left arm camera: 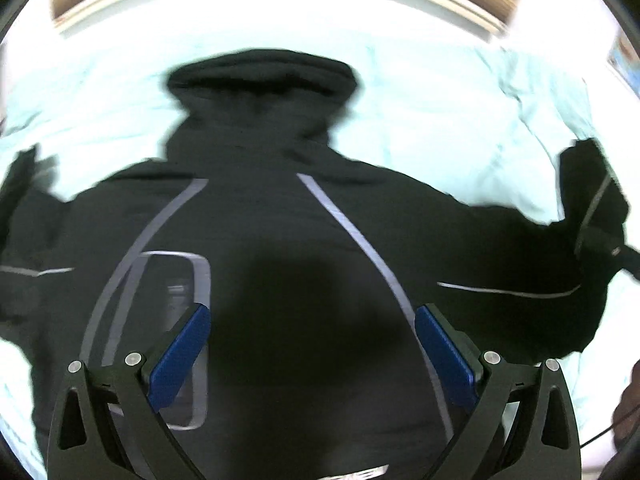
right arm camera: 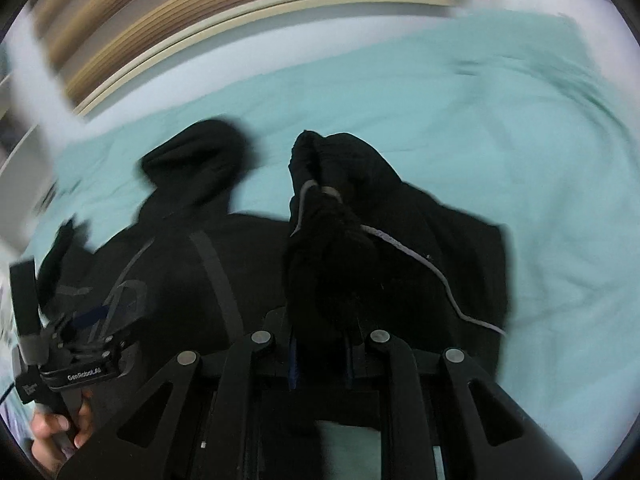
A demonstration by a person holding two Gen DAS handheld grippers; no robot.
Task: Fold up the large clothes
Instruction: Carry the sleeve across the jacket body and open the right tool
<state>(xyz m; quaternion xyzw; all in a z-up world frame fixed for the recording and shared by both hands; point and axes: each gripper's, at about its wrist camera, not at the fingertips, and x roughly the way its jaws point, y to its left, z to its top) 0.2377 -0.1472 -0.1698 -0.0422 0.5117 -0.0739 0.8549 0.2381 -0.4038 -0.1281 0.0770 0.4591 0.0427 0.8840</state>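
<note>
Black cloth fills the closed jaws of the right gripper (right arm camera: 320,354): it is clamped on a bunched sleeve (right arm camera: 332,248) of the hoodie (left arm camera: 280,240), and the fingertips are buried in the folds, hard to make out. A thin grey line runs along that sleeve. The left gripper (left arm camera: 312,340) hangs with its blue pads (left arm camera: 180,356) wide apart above the hoodie's body, holding nothing. In the right wrist view that gripper (right arm camera: 92,336) sits at the lower left edge, a hand (right arm camera: 60,432) on its grip, with a label that seems to read "GenRobot.AI", blurred. The hoodie lies spread in the middle of the pale teal sheet (right arm camera: 520,160), hood (left arm camera: 260,80) toward the far edge, its hem cut off below. Bare sheet lies to the right and beyond the hood. A wooden board (right arm camera: 200,12) borders the far edge.
</note>
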